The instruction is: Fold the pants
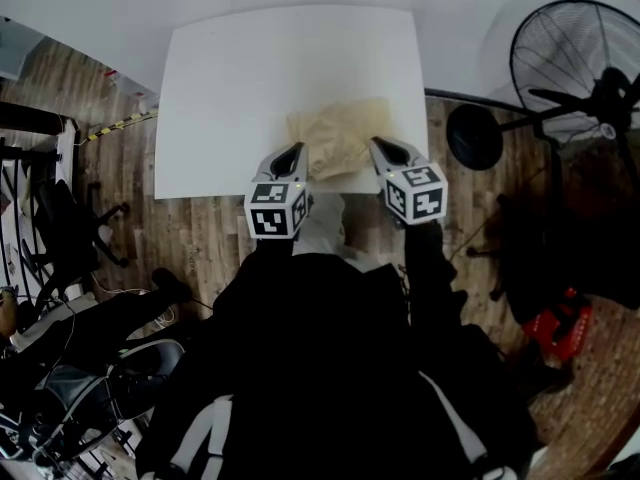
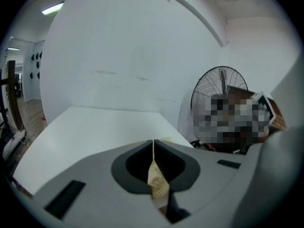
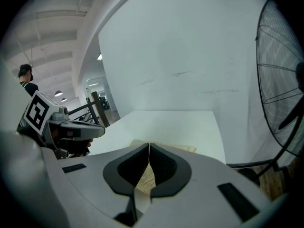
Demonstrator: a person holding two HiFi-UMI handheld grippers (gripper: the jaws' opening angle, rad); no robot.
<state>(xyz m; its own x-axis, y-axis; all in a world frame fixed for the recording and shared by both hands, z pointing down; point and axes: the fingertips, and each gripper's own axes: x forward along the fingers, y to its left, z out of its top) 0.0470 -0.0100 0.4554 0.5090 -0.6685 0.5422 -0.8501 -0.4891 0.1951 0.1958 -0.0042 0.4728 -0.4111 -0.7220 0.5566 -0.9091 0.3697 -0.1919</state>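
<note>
The tan pants (image 1: 338, 136) lie bunched near the front right part of the white table (image 1: 230, 78). My left gripper (image 1: 295, 153) is shut on the near left edge of the cloth, and a strip of tan fabric (image 2: 156, 182) shows pinched between its jaws. My right gripper (image 1: 378, 148) is shut on the near right edge, with tan fabric (image 3: 145, 179) caught between its jaws and more of the pants (image 3: 183, 147) beyond. Both grippers hang side by side over the table's front edge.
A black standing fan (image 1: 575, 63) with a round base (image 1: 474, 136) stands right of the table. Chairs and cables (image 1: 70, 228) crowd the wooden floor at the left. A red object (image 1: 555, 323) sits on the floor at the right.
</note>
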